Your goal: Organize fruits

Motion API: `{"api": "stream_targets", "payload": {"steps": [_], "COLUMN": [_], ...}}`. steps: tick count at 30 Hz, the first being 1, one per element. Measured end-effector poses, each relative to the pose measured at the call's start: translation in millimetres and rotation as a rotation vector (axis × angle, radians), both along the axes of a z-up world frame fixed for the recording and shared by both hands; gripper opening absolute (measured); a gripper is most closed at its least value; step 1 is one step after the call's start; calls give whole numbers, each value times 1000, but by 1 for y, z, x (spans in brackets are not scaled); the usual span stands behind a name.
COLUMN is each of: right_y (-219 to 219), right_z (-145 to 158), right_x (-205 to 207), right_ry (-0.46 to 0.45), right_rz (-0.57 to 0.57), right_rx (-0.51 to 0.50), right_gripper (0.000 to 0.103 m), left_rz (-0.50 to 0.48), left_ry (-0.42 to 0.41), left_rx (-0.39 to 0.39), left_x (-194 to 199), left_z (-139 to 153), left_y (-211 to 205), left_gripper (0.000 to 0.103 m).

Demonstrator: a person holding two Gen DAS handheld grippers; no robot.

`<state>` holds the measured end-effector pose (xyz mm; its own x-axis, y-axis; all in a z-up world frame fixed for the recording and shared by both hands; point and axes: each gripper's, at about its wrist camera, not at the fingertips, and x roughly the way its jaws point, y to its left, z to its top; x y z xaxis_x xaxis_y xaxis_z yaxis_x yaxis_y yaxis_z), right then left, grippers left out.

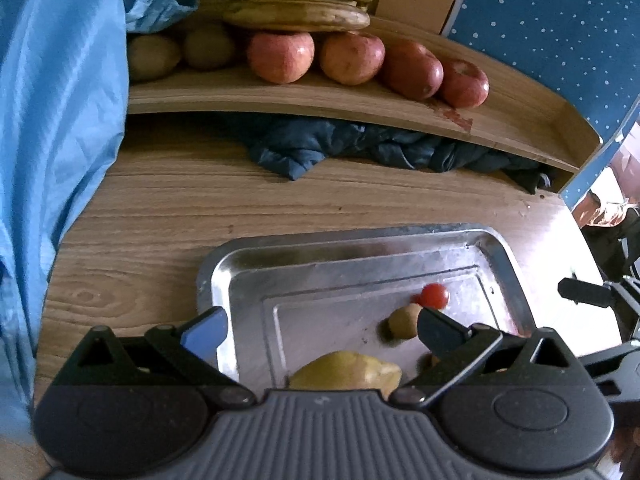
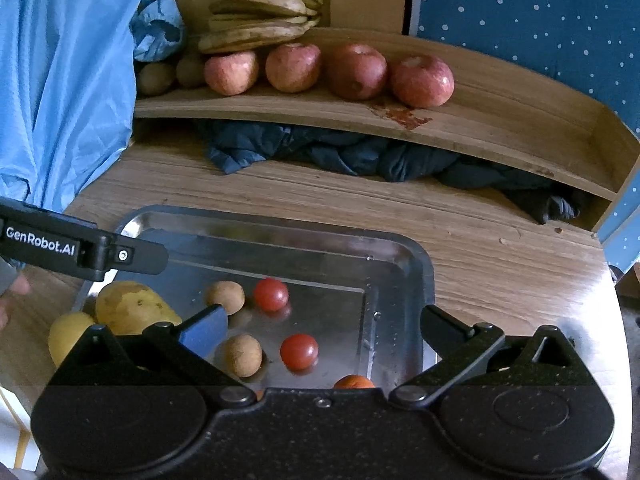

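I see the tray (image 2: 404, 248) on the desk (image 2: 500, 264) before me, tomatoes (image 2: 271, 294) and mangoes (image 2: 128, 306) in it; behind, a shelf (image 2: 500, 120) carries apples (image 2: 422, 80), bananas (image 2: 260, 12) behind them, cloth (image 2: 360, 156) underneath.

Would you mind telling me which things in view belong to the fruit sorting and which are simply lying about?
Part of the job:
- metal tray holding tomatoes, small brown fruits, mangoes
- apples, bananas, kiwis on the wooden shelf

Lying about:
- dark cloth under the shelf
- blue plastic bag
- light blue fabric
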<state>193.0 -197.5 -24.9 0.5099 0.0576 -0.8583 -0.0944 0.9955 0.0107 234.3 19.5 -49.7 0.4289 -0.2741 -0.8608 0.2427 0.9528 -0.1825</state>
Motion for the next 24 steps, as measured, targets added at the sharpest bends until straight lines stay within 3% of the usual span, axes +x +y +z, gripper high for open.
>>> {"api": "stream_targets", "payload": {"steps": [24], "right_y": [-4], "right_z": [20], "right_x": [-39], "right_ry": [33], "right_rz": [-42], "right_rx": [-29], "right_gripper": [102], "left_rz": [-17], "left_ry": [-35], "left_rx": [37], "left_x": [-40], "left_z": [1], "left_y": [23], "left_gripper": [103]}}
